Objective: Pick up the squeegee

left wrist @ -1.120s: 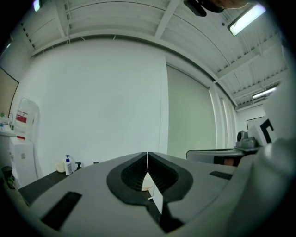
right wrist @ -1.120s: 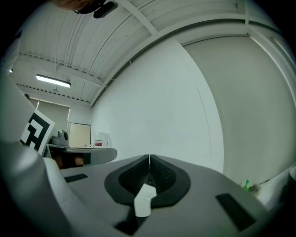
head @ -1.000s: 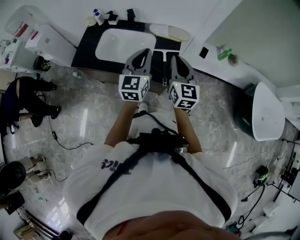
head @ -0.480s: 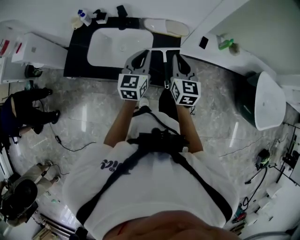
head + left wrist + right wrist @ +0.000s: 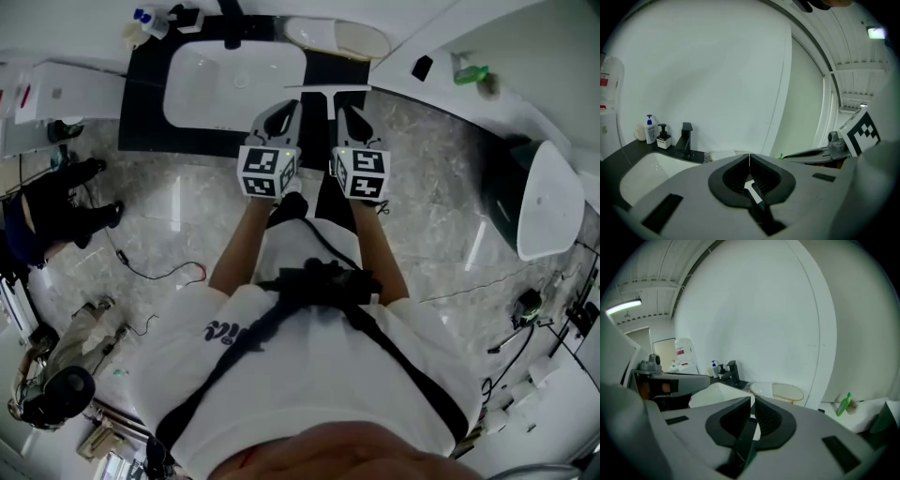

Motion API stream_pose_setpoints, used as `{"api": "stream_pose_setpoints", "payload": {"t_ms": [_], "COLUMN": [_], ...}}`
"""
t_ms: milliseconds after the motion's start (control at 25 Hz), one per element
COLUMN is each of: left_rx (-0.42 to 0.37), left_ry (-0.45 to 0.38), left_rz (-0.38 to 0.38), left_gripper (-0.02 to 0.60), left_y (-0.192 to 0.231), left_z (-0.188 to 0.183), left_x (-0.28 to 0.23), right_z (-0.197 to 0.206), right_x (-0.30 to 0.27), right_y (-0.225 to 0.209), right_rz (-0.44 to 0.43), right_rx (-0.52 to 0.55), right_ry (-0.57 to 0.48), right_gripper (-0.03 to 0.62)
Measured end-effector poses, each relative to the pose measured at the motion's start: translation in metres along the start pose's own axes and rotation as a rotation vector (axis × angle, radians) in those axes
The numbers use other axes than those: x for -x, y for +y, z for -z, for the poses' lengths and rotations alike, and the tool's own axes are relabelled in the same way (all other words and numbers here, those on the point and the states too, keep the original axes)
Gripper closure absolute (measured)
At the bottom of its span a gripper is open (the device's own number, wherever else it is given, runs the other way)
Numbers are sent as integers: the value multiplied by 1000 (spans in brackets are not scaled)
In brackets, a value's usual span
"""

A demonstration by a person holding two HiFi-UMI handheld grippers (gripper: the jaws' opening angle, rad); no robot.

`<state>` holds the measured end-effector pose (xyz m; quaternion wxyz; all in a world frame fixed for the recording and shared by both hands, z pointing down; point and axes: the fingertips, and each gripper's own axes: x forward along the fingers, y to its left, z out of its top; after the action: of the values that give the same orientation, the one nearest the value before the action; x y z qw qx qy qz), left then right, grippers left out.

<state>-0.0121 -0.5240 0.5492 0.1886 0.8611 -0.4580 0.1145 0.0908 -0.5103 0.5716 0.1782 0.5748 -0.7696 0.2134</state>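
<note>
In the head view the squeegee point(image 5: 323, 90) shows as a T shape on the dark counter point(image 5: 141, 103), right of the sink. Its pale blade lies far from me and its dark handle runs back toward me. That handle sits between my two grippers. My left gripper point(image 5: 286, 105) point(image 5: 749, 157) is just left of the handle, with its jaws shut and nothing in them. Just right of it, my right gripper point(image 5: 345, 108) point(image 5: 753, 400) is also shut and empty. Neither gripper view shows the squeegee. Whether either gripper touches it I cannot tell.
A white sink point(image 5: 234, 70) with a black faucet point(image 5: 686, 138) fills the counter's middle, and soap bottles point(image 5: 650, 129) stand at its far left. A pale oval dish point(image 5: 785, 392) and a green bottle point(image 5: 843, 404) lie to the right. A person point(image 5: 47, 202) and cables are on the marble floor.
Both grippers have come down toward the counter and tipped forward, the right one edging closer to the left. The sink and counter have slid up and left in the head view.
</note>
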Motion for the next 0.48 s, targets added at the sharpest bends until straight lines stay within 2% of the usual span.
{"api": "stream_pose_setpoints", "payload": {"t_ms": [280,360,480], "left_rx": [37,48,65], "left_ry": [67,85,109], "left_rz": [-12,-21,-35], "left_gripper": [569,569,569], "left_y": [15,22,28], "left_z": [37,47,61], "left_x": [-31,-37,-44], "right_z": [51,66,87], "right_x": [-39,-49,-61], "right_y": [-11,-13,-14], "right_rz": [-9,-17,-28], "right_rx": [-40,-61,-81], "right_ry": [140,183,236], "right_gripper": [583,539,518]}}
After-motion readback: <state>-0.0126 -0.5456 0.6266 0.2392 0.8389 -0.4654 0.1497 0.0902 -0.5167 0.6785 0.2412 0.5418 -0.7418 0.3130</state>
